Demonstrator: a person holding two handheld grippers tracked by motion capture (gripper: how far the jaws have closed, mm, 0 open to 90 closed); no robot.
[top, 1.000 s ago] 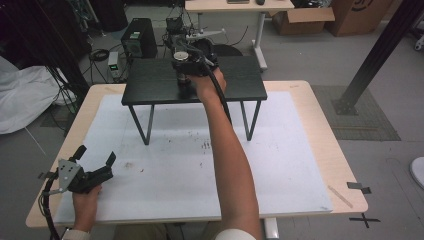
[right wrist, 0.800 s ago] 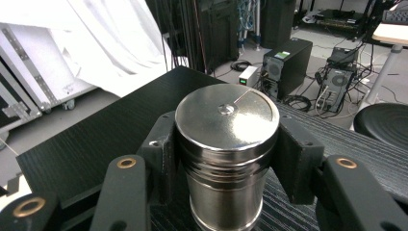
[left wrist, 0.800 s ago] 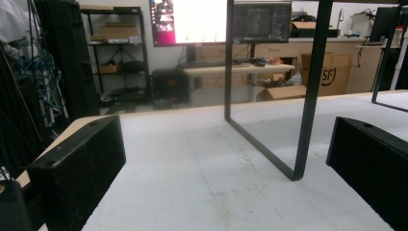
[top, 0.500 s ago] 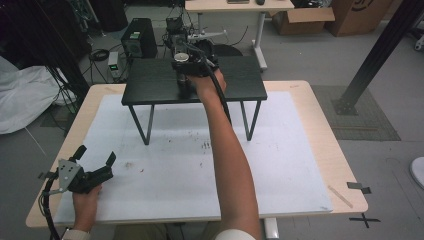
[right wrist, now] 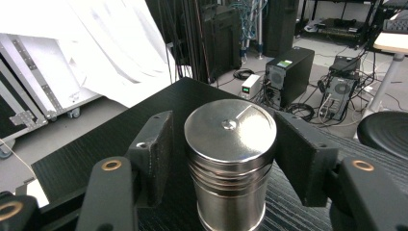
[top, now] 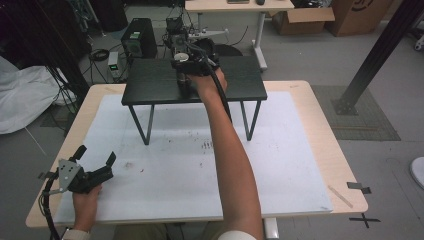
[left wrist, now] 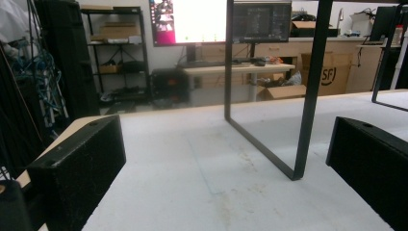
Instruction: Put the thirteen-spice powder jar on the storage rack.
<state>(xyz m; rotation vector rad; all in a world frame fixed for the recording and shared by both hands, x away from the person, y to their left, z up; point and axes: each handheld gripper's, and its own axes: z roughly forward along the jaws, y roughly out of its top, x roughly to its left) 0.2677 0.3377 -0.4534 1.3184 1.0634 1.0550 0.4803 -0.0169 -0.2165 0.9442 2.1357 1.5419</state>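
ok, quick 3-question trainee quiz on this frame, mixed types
1. True or false: the steel canister stands upright on the black raised shelf.
2. Which claw has the canister between its jaws? A. left claw B. right claw
3. Fill in: the left claw's jaws are ___ with nothing between them.

Key: 1 true; 2 B; 3 open.
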